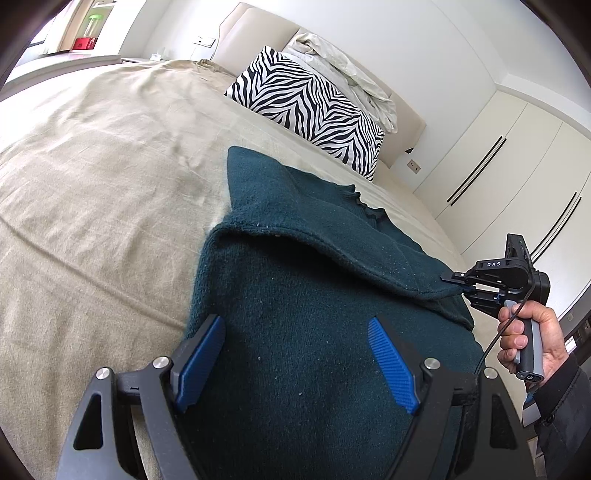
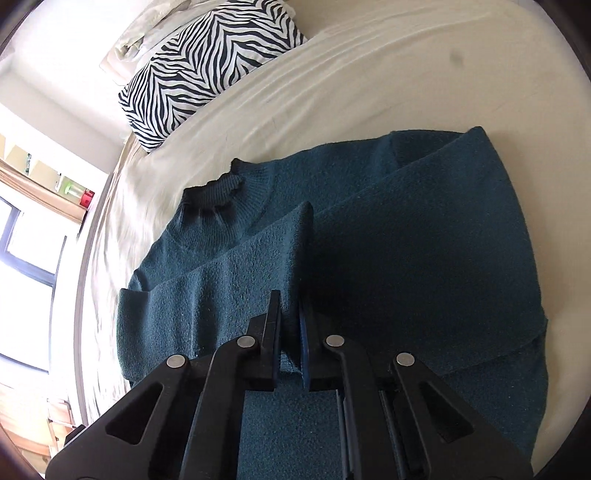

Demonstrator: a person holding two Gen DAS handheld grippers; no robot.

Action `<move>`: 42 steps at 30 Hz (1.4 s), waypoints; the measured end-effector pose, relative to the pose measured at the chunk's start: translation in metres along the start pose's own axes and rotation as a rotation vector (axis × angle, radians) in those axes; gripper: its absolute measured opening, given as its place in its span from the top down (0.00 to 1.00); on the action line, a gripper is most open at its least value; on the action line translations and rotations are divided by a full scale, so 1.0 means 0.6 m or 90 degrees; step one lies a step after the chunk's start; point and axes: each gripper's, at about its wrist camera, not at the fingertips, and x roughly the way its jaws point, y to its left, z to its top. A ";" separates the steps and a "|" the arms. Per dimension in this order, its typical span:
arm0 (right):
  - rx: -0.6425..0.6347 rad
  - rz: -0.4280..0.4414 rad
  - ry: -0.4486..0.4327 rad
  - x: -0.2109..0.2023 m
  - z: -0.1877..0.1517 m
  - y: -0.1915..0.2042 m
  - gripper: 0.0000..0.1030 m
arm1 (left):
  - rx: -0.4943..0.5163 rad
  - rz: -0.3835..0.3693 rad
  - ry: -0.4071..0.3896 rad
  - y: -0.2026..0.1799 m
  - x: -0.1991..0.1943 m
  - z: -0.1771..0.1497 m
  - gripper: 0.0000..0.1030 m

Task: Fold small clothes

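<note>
A dark teal knit sweater (image 1: 295, 369) (image 2: 424, 240) lies flat on the bed, its ribbed collar (image 1: 365, 208) (image 2: 218, 192) toward the pillows. One sleeve (image 1: 332, 254) (image 2: 229, 273) is drawn across the body. My right gripper (image 1: 458, 286) (image 2: 290, 306) is shut on that sleeve's end and holds it a little above the sweater; a person's hand (image 1: 528, 332) grips its handle. My left gripper (image 1: 295, 321) hangs open over the sweater's lower body, its blue pads (image 1: 201, 362) wide apart with nothing pinched between them.
The bed has a beige cover (image 1: 110, 166) (image 2: 351, 92). A zebra-print pillow (image 1: 310, 107) (image 2: 207, 62) and crumpled pale bedding (image 1: 343, 70) lie by the headboard (image 1: 255, 29). White wardrobe doors (image 1: 517, 177) stand beyond the bed's right side. A window (image 2: 26, 258) is at the left.
</note>
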 end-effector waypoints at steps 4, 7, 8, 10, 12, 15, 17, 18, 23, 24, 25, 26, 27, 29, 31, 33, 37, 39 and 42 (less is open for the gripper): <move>0.045 0.007 -0.001 0.007 0.001 -0.040 0.93 | 0.000 0.000 0.000 0.001 0.000 -0.001 0.21; 0.051 0.009 0.006 0.023 -0.001 -0.052 0.93 | 0.000 0.002 0.000 0.000 0.000 -0.001 0.21; 0.054 0.014 0.001 0.026 -0.002 -0.056 0.93 | 0.000 0.004 0.003 -0.001 0.000 -0.001 0.21; 0.062 0.025 -0.006 0.027 -0.002 -0.062 0.93 | -0.004 0.007 0.007 -0.003 -0.003 0.006 0.21; 0.066 0.034 -0.007 0.027 -0.004 -0.066 0.92 | -0.008 0.009 0.005 -0.010 -0.013 0.019 0.24; 0.033 0.034 -0.004 0.027 -0.007 -0.058 0.92 | 0.019 -0.010 -0.027 -0.036 -0.030 0.059 0.25; 0.023 0.031 0.005 0.028 -0.008 -0.056 0.92 | 0.040 -0.027 -0.024 -0.056 -0.016 0.098 0.25; 0.029 0.036 0.006 0.026 -0.008 -0.058 0.91 | 0.056 -0.028 -0.027 -0.065 -0.005 0.119 0.25; 0.043 0.055 -0.028 -0.003 -0.015 -0.063 0.67 | 0.047 -0.064 0.037 -0.044 0.099 0.220 0.35; 0.042 0.064 -0.037 -0.013 -0.017 -0.064 0.51 | 0.043 -0.061 0.055 -0.033 0.122 0.235 0.35; 0.045 0.076 -0.051 -0.024 -0.018 -0.065 0.47 | 0.039 -0.058 0.074 -0.022 0.144 0.245 0.35; 0.043 0.091 -0.067 -0.037 -0.017 -0.066 0.47 | 0.031 -0.054 0.098 -0.010 0.167 0.250 0.35; 0.040 0.105 -0.078 -0.047 -0.016 -0.065 0.47 | 0.023 -0.040 0.121 0.005 0.190 0.251 0.36; 0.041 0.140 -0.092 -0.063 -0.011 -0.060 0.47 | 0.032 -0.001 0.145 0.031 0.221 0.236 0.41; 0.034 0.197 -0.082 -0.060 -0.006 -0.046 0.47 | 0.061 -0.017 0.126 0.044 0.221 0.216 0.48; 0.017 0.232 -0.050 -0.040 -0.006 -0.024 0.47 | 0.064 -0.024 0.121 0.048 0.211 0.208 0.48; 0.014 0.193 0.022 0.035 -0.017 -0.017 0.49 | 0.118 -0.001 0.134 0.036 0.196 0.198 0.47; 0.039 0.216 0.005 0.051 -0.028 -0.037 0.50 | 0.150 0.027 0.139 0.021 0.178 0.190 0.47; 0.035 0.219 -0.006 0.040 -0.038 -0.035 0.49 | 0.180 -0.006 0.110 -0.011 0.134 0.186 0.46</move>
